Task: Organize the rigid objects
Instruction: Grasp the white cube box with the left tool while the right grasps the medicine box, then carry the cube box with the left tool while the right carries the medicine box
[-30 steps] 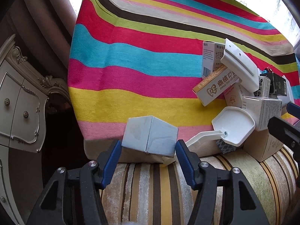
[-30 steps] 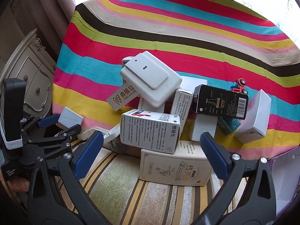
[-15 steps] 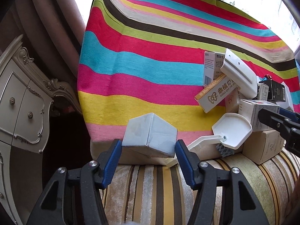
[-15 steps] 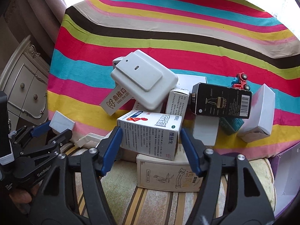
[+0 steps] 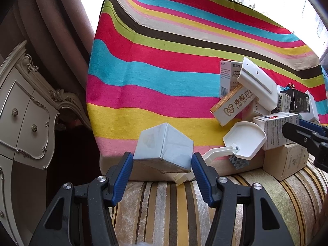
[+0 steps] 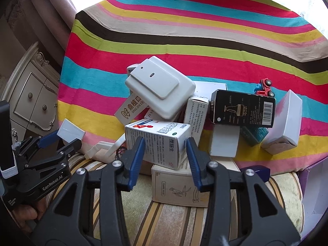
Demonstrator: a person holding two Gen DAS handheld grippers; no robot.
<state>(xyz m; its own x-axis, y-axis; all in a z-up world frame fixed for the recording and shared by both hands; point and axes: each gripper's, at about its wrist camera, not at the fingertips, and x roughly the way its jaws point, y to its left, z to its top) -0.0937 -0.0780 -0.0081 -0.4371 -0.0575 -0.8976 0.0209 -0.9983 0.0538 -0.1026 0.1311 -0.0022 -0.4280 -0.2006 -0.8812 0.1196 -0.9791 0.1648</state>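
My left gripper is shut on a plain pale blue-white box, held tilted above the near left edge of the striped cloth. It also shows in the right wrist view. My right gripper is shut on a white medicine box with red and blue print, which rests on a beige box. Behind it is a pile: a white plastic device, a black box, and several small cartons.
A white box and a red and blue toy truck lie at the right. A white plastic scoop-shaped lid lies left of the pile. A striped cushion is in front. An ornate cabinet stands at the left.
My right gripper moved forward and closed from wide open onto the white medicine box. My left gripper stayed shut on the pale box and shifted slightly left.
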